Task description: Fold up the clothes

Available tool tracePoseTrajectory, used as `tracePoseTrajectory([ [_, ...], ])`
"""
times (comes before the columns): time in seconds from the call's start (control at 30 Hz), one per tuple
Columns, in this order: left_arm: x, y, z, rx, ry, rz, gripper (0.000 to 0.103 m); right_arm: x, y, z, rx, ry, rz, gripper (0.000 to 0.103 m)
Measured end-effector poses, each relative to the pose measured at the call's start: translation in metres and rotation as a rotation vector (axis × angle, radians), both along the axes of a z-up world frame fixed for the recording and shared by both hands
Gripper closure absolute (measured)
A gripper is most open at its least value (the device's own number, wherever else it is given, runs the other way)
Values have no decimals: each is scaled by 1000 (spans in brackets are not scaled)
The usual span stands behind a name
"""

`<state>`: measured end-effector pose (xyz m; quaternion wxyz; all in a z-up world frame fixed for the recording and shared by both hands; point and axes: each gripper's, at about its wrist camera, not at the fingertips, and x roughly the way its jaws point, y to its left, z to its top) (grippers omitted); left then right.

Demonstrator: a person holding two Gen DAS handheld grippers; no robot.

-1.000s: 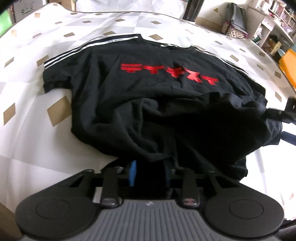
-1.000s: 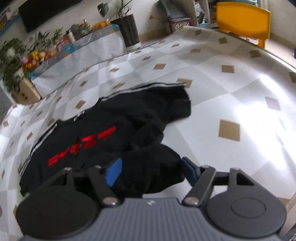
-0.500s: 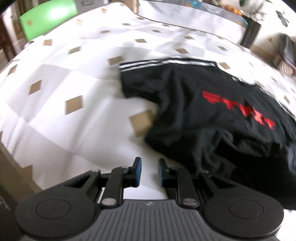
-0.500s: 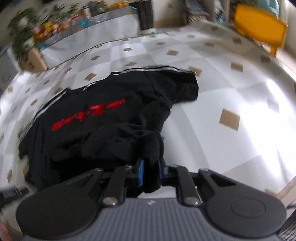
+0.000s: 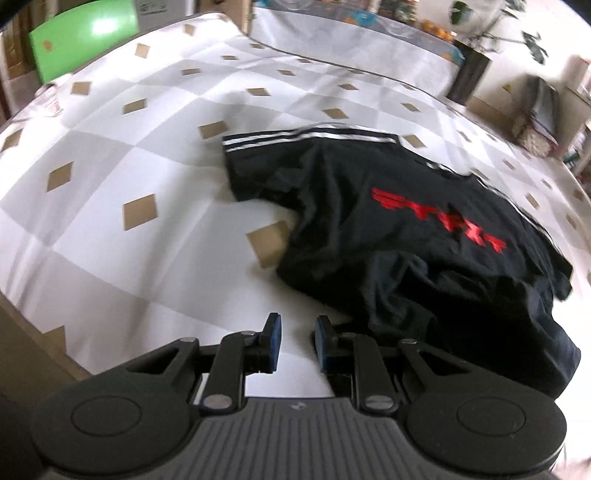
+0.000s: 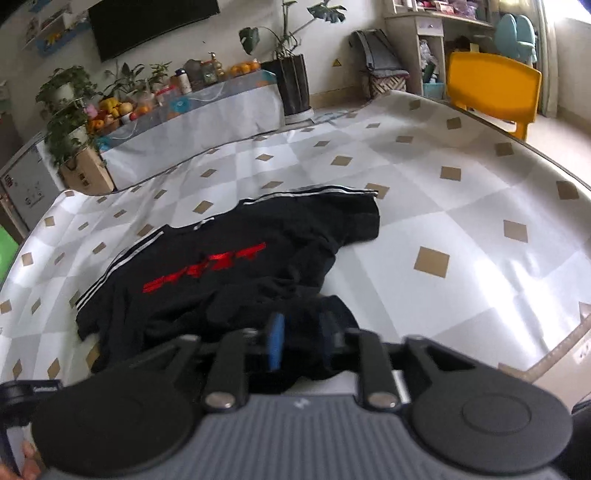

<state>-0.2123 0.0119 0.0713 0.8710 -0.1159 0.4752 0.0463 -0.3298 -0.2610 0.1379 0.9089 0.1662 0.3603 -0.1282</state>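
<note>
A black T-shirt (image 5: 399, 236) with red chest lettering and white shoulder stripes lies rumpled on the checked cloth, its lower half bunched up toward me. It also shows in the right wrist view (image 6: 240, 258). My left gripper (image 5: 297, 341) is nearly shut with a narrow gap and holds nothing, over bare cloth just left of the shirt's bunched hem. My right gripper (image 6: 301, 341) is shut on a fold of the shirt's hem at the near edge.
The white and grey checked cloth (image 5: 129, 177) covers the whole table. The table's near edge (image 5: 33, 321) lies close on the left. A green chair (image 5: 85, 33) stands far left, a yellow chair (image 6: 491, 88) far right. A plant bench (image 6: 184, 118) stands behind.
My left gripper let go of the hem and swung left off the shirt onto bare cloth. My right gripper closed on the bunched hem and holds it.
</note>
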Motion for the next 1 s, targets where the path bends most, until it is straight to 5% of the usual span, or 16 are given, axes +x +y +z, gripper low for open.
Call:
tracePoseTrajectory([
  [0.17, 1, -13, 0, -12, -16, -46, 78, 2, 1, -5, 54, -1, 29, 51],
  [0.43, 3, -34, 1, -32, -42, -120, 74, 21, 12, -29, -55, 124, 10, 34],
  [0.77, 20, -67, -2, -50, -94, -208, 73, 45, -11, -46, -27, 57, -119, 27],
  [1.0, 35, -97, -22, -19, -65, -292, 73, 76, -2, -69, -87, 94, -53, 27],
])
